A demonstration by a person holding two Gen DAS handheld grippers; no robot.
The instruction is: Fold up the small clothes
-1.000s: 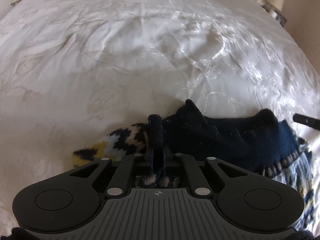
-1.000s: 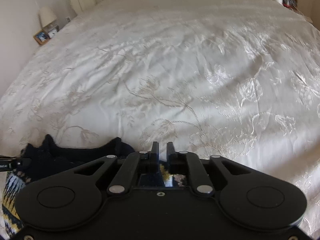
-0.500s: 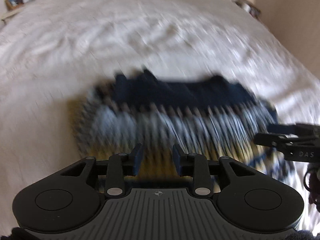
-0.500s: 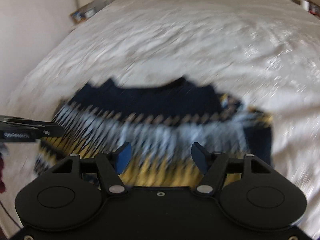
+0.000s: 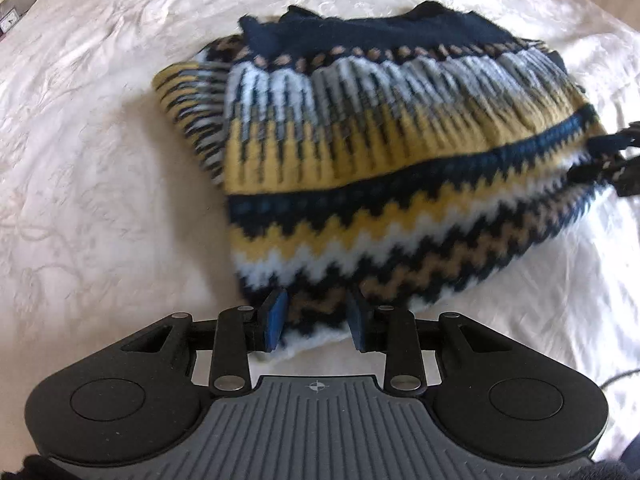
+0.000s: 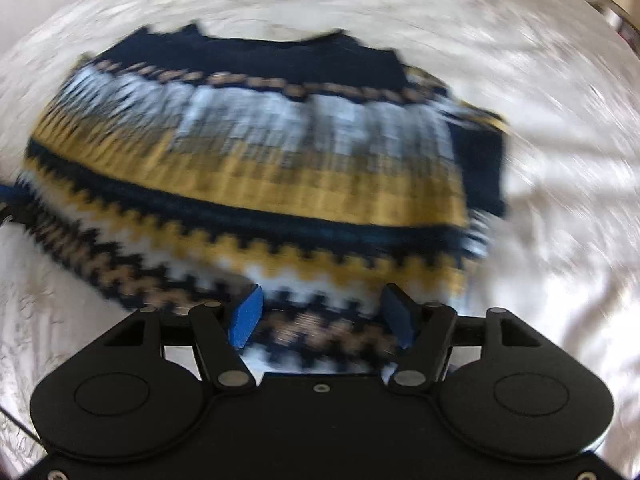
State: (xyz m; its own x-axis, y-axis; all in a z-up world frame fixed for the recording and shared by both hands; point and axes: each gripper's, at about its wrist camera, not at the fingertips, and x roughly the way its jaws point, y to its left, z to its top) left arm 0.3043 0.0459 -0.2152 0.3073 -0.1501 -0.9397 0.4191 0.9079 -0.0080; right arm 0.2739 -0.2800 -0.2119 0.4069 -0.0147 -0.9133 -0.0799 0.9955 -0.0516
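A small knitted sweater [image 5: 380, 168] in navy, yellow, white and tan zigzag bands lies folded on the white bedspread [image 5: 88, 184]; it also shows, blurred, in the right wrist view [image 6: 256, 168]. My left gripper [image 5: 316, 320] is open and empty, its blue-padded fingers just above the sweater's near hem. My right gripper [image 6: 320, 316] is open wider and empty, over the near hem too. The tip of the right gripper [image 5: 624, 168] shows at the sweater's right edge in the left wrist view.
The embroidered white bedspread [image 6: 560, 264] spreads all around the sweater. A bedside table with small items [image 5: 12, 16] stands at the far left. A thin cable [image 5: 616, 378] lies on the bed at the right.
Both grippers were shut on the sweater's dark fabric a second ago. They have let go, opened and drawn back, so the whole folded sweater now lies in view.
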